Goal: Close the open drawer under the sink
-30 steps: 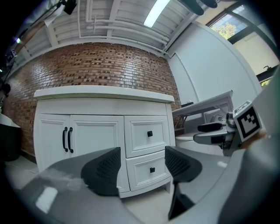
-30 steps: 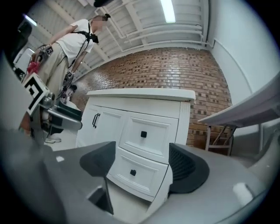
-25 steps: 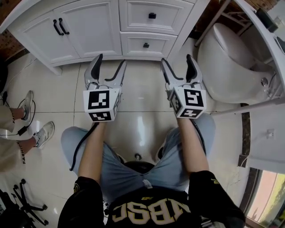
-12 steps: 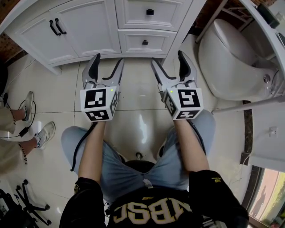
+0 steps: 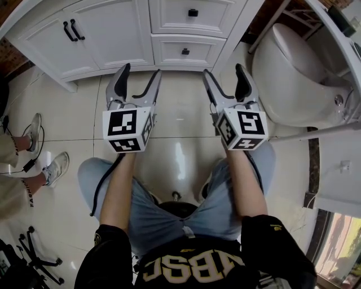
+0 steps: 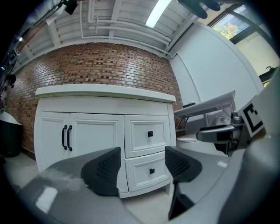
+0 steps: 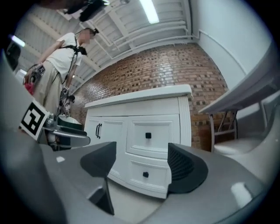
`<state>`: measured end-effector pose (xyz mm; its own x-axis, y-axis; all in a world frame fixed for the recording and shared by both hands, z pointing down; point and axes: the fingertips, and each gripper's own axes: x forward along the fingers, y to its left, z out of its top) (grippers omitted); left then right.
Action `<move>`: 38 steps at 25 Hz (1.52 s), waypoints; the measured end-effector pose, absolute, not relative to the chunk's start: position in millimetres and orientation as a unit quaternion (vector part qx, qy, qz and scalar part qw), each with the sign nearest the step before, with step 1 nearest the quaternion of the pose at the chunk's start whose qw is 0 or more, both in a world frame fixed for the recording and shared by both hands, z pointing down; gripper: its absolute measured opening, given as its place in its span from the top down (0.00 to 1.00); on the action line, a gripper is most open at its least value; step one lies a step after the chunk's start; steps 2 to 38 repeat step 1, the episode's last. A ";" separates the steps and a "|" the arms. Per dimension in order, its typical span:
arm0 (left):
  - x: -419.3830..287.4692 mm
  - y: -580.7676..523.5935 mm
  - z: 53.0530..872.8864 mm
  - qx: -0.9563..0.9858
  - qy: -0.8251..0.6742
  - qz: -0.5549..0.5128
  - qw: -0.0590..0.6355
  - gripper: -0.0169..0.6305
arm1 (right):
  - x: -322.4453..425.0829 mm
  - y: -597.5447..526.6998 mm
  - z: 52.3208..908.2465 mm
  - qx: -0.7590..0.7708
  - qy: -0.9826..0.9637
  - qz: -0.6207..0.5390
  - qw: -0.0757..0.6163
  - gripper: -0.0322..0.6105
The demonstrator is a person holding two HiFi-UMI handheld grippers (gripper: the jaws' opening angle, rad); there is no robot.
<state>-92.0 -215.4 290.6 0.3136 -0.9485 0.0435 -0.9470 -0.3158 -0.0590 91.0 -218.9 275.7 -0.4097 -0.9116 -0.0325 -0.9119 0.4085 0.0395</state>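
Note:
A white vanity cabinet [image 5: 113,39] stands against the brick wall, with two stacked drawers on its right side. The upper drawer [image 5: 193,17] and lower drawer [image 5: 185,52] each carry a black knob, and both fronts look flush with the cabinet. My left gripper [image 5: 140,72] hovers open over the floor just short of the cabinet, holding nothing. My right gripper [image 5: 224,72] is beside it, also open and empty. The left gripper [image 6: 142,166] frames the lower drawer [image 6: 146,173] between its jaws. The right gripper [image 7: 142,164] looks at the same lower drawer [image 7: 146,175].
A white toilet [image 5: 293,79] sits to the right of the cabinet, with a metal folding frame [image 5: 304,132] near it. A seated person's feet [image 5: 34,135] are at the left. Double doors with black handles [image 5: 70,31] fill the cabinet's left. Another person [image 7: 65,57] stands nearby.
Both grippers drifted slightly left and toward the cabinet, then came back to about where they were. They stay open and the drawers look unchanged.

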 end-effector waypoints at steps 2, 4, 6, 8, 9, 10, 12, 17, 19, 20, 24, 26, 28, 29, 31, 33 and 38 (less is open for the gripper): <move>-93.3 -215.6 289.8 -0.810 0.585 -0.034 0.011 0.48 | 90.4 -220.7 280.9 -0.539 0.843 0.001 0.009 0.39; -93.3 -215.6 289.8 -0.810 0.585 -0.034 0.011 0.48 | 90.4 -220.7 280.9 -0.539 0.843 0.001 0.009 0.39; -93.3 -215.6 289.8 -0.810 0.585 -0.034 0.011 0.48 | 90.4 -220.7 280.9 -0.539 0.843 0.001 0.009 0.39; -93.3 -215.6 289.8 -0.810 0.585 -0.034 0.011 0.48 | 90.4 -220.7 280.9 -0.539 0.843 0.001 0.009 0.39; -93.3 -215.6 289.8 -0.810 0.585 -0.034 0.011 0.48 | 90.4 -220.7 280.9 -0.539 0.843 0.001 0.009 0.39; -93.3 -215.6 289.8 -0.810 0.585 -0.034 0.011 0.48 | 90.4 -220.7 280.9 -0.539 0.843 0.001 0.009 0.39; -93.3 -215.6 289.8 -0.810 0.585 -0.034 0.011 0.48 | 90.4 -220.7 280.9 -0.539 0.843 0.001 0.009 0.39; -93.3 -215.6 289.8 -0.810 0.585 -0.034 0.011 0.48 | 90.4 -220.7 280.9 -0.539 0.843 0.001 0.009 0.39; -93.3 -215.6 289.8 -0.810 0.585 -0.034 0.011 0.48 | 90.4 -220.7 280.9 -0.539 0.843 0.001 0.009 0.39; -93.3 -215.6 289.8 -0.810 0.585 -0.034 0.011 0.48 | 90.4 -220.7 280.9 -0.539 0.843 0.001 0.009 0.39; -93.3 -215.6 289.8 -0.810 0.585 -0.034 0.011 0.48 | 90.4 -220.7 280.9 -0.539 0.843 0.001 0.009 0.39; -93.3 -215.6 289.8 -0.810 0.585 -0.034 0.011 0.48 | 90.4 -220.7 280.9 -0.539 0.843 0.001 0.009 0.39; -93.3 -215.6 289.8 -0.810 0.585 -0.034 0.011 0.48 | 90.4 -220.7 280.9 -0.539 0.843 0.001 0.009 0.39; -93.3 -215.6 289.8 -0.810 0.585 -0.034 0.011 0.48 | 90.4 -220.7 280.9 -0.539 0.843 0.001 0.009 0.39; -93.3 -215.6 289.8 -0.810 0.585 -0.034 0.011 0.48 | 90.4 -220.7 280.9 -0.539 0.843 0.001 0.009 0.39; -93.3 -215.6 289.8 -0.810 0.585 -0.034 0.011 0.48 | 90.4 -220.7 280.9 -0.539 0.843 0.001 0.009 0.39; -93.3 -215.6 289.8 -0.810 0.585 -0.034 0.011 0.48 | 90.4 -220.7 280.9 -0.539 0.843 0.001 0.009 0.39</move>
